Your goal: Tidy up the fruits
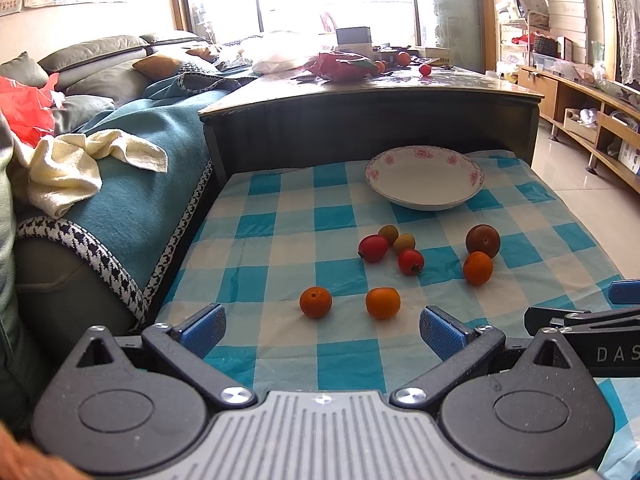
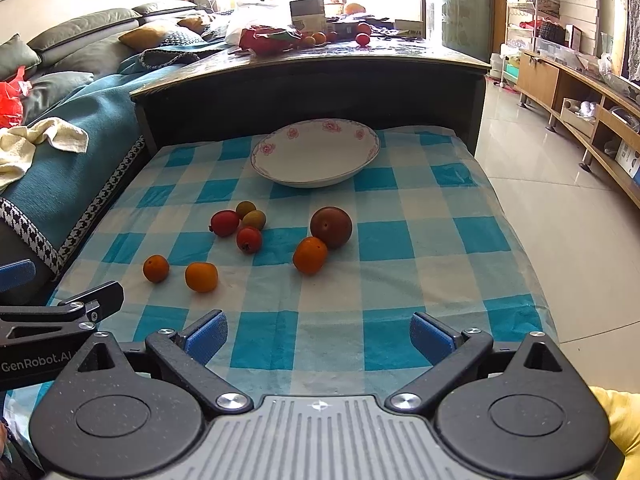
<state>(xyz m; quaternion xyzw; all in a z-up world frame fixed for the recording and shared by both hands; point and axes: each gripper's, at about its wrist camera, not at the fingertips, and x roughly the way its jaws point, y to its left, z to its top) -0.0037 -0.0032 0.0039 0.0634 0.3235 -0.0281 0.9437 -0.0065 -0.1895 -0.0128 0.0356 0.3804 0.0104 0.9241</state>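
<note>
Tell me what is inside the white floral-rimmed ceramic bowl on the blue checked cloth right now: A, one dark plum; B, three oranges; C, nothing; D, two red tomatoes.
C: the white floral-rimmed ceramic bowl shows only its bare white inside, while all the fruits, such as the dark reddish-brown round plum, lie on the blue checked cloth in front of it.

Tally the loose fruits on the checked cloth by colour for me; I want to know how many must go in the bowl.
Orange fruits: 3
Red fruits: 2
Yellow-green fruits: 2
Dark reddish-brown fruit: 1
Total: 8, none yet in the bowl.
</note>
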